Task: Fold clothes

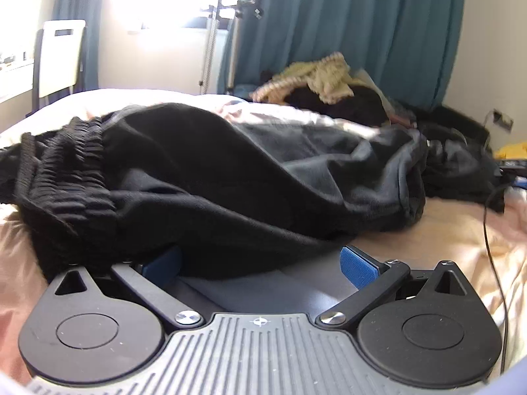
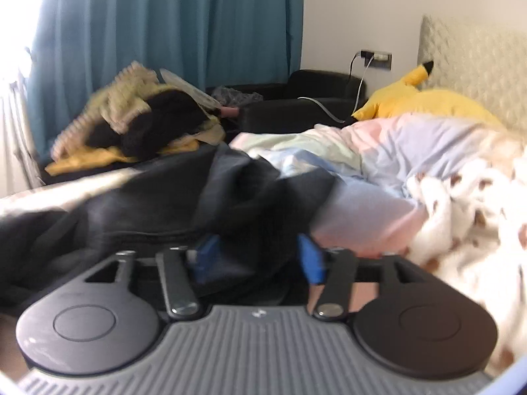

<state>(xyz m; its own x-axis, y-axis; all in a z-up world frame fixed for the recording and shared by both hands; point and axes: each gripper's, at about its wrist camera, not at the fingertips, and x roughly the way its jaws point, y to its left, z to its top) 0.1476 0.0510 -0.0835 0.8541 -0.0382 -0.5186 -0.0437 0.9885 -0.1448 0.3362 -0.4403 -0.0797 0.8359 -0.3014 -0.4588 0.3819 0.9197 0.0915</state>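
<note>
**Black trousers lie bunched on the bed, both jaws released**

Black trousers (image 1: 204,177) lie bunched on the pink bed (image 1: 454,230), the ribbed waistband at the left. Their cloth drapes over the left gripper (image 1: 260,263), whose jaws stand wide and hold nothing. On the right gripper (image 2: 257,256) dark cloth also lies between parted jaws. Behind, a clothes pile (image 2: 138,118) and a yellow plush toy (image 2: 421,98) rest.

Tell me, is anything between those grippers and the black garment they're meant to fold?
Nothing visible. The black garment already drapes over the open left gripper, and its fabric lies between the open right gripper's blue pads.
</note>
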